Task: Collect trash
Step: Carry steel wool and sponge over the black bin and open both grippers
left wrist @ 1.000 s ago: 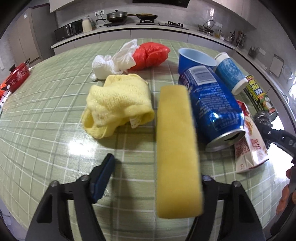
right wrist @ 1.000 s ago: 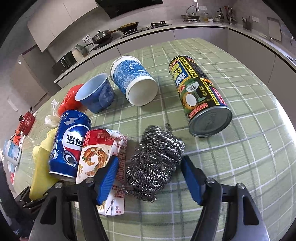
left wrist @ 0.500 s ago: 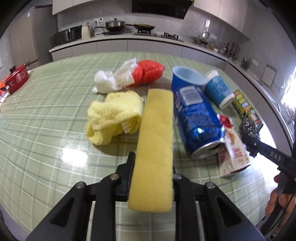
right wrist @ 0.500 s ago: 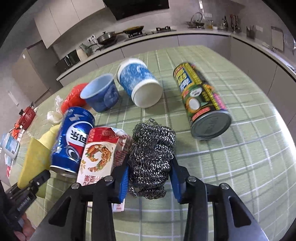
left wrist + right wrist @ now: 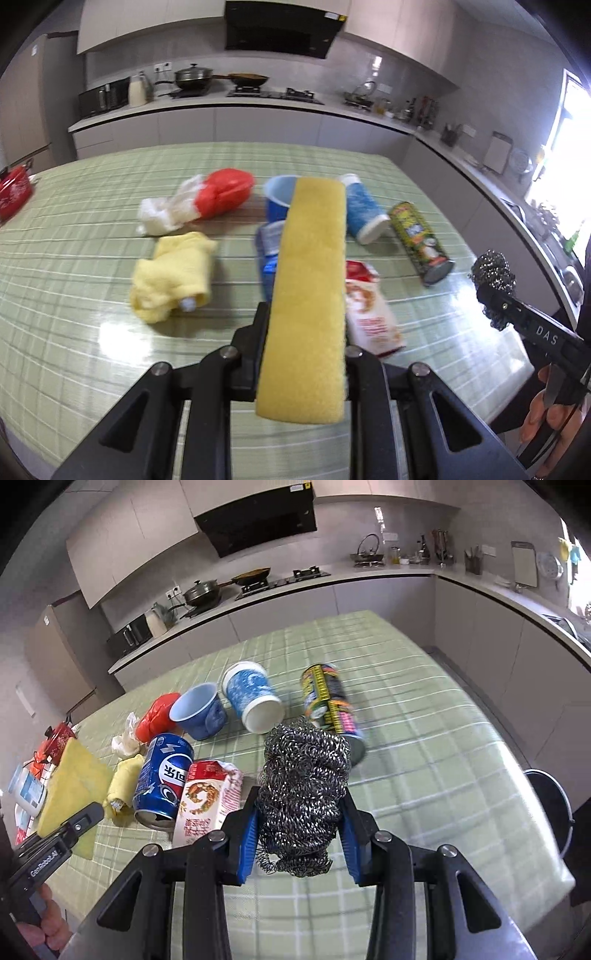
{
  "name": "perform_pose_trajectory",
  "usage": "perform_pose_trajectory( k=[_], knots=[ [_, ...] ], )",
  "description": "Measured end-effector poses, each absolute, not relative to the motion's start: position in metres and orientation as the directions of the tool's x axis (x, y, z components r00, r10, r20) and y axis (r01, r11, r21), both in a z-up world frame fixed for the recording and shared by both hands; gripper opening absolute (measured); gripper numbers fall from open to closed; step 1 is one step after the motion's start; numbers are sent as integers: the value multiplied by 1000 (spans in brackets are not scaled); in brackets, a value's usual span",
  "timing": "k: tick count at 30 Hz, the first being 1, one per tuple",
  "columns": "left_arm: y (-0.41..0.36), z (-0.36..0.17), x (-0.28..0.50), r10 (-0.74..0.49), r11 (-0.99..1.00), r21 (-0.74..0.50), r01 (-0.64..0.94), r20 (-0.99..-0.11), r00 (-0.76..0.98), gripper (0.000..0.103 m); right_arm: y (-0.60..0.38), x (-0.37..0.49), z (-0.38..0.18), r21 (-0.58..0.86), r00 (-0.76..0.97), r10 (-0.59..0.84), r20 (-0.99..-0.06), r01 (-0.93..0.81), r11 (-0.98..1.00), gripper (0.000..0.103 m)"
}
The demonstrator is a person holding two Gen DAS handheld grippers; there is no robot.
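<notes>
Left tongs (image 5: pixel 303 332) clamping yellow sponge (image 5: pixel 308 295), right tongs (image 5: pixel 299 834) squeezing steel scourer (image 5: pixel 304 775)

Grey kitchen counter (image 5: pixel 369 574), black range hood (image 5: pixel 280 29), bright window (image 5: pixel 565 147)

A home kitchen.
Range hood (image 5: pixel 255 524) over a gas hob (image 5: pixel 284 579), pans, kettle, cabinets along the counter (image 5: pixel 388 572).

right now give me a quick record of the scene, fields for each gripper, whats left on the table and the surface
left gripper: shut on yellow sponge, off the table
right gripper: shut on steel wool scrubber, off the table
left on table: blue soda can, snack carton, blue cup, paper cup, green can, yellow cloth, red bag
surface: green checked tablecloth
</notes>
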State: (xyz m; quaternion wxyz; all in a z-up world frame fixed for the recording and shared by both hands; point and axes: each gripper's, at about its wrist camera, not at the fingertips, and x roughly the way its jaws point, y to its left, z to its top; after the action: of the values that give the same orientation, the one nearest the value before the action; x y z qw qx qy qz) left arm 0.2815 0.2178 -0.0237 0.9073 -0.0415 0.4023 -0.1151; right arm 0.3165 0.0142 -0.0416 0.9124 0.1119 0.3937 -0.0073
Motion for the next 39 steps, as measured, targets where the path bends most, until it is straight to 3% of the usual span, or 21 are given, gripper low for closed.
perform_pose_trajectory(
  k=[9, 21, 29, 39],
  knots=[
    [149, -17, 266, -275, 960, -163, 228, -710, 649, 23, -42, 290, -33, 217, 709, 80, -700, 105, 970, 41],
    [-15, -32, 256, -285, 958, -201, 203, -731, 620, 23, -215, 267, -44, 192, 695, 80, -714, 85, 978, 41],
    [-131, -42, 252, -376, 917, -216, 335, -748, 547, 23, -333, 247, -57, 181, 660, 13, -751, 188, 965, 41],
    [-218, -58, 258, -409, 872, -197, 449, -798, 443, 23, -405, 235, -82, 197, 609, -17, -793, 283, 939, 41]
  ],
)
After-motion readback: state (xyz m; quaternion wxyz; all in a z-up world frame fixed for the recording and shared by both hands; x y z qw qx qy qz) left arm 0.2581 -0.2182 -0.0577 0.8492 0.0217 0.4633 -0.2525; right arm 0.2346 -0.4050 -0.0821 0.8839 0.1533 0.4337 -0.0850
